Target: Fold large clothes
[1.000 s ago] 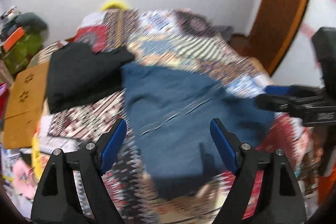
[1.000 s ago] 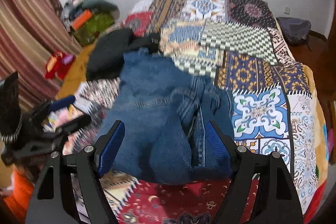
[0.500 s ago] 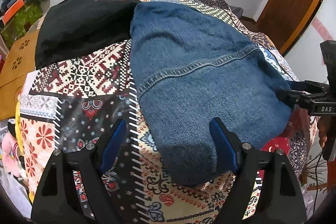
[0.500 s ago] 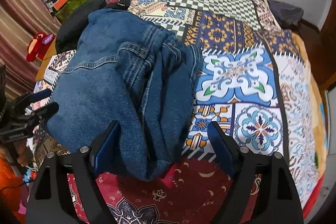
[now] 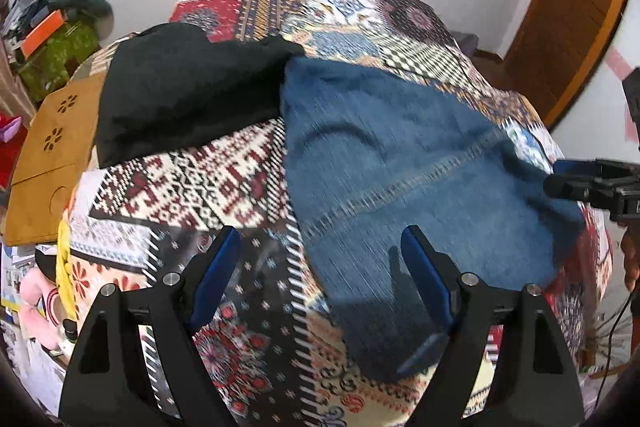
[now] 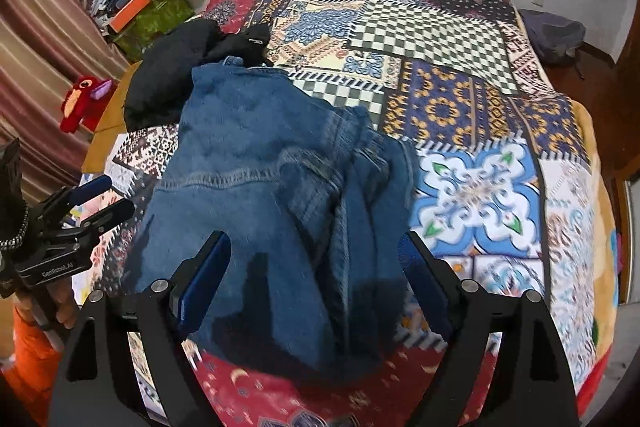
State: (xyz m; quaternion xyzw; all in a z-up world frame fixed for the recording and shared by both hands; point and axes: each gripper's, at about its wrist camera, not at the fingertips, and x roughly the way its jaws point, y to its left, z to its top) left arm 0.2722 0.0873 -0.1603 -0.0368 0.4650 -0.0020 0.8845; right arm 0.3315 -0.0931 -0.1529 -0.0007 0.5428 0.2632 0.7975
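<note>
A blue denim garment (image 5: pixel 400 167) lies bunched on the patchwork bed cover (image 5: pixel 180 187). My left gripper (image 5: pixel 320 247) hovers open over the garment's near left edge; only its right finger overlaps the cloth, and nothing is pinched. From the right wrist the denim (image 6: pixel 260 167) shows folds and seams on its right side. My right gripper (image 6: pixel 314 247) is over the denim's near end with its jaws opening; cloth lies below them and the pads do not press on it. Each gripper shows in the other's view: right gripper (image 5: pixel 576 183), left gripper (image 6: pixel 100 199).
A black garment (image 5: pixel 180 95) lies at the far left of the bed, touching the denim's far corner. A brown cardboard box (image 5: pixel 44 155) and a green bag (image 5: pixel 60 55) stand left of the bed, with a red plush toy (image 6: pixel 80 103). A backpack (image 6: pixel 556 31) sits on the floor at the far right.
Both grippers have drawn back a little from the denim, and both views are now blurred by motion. The right jaws stand slightly wider. The denim lies in the same heap.
</note>
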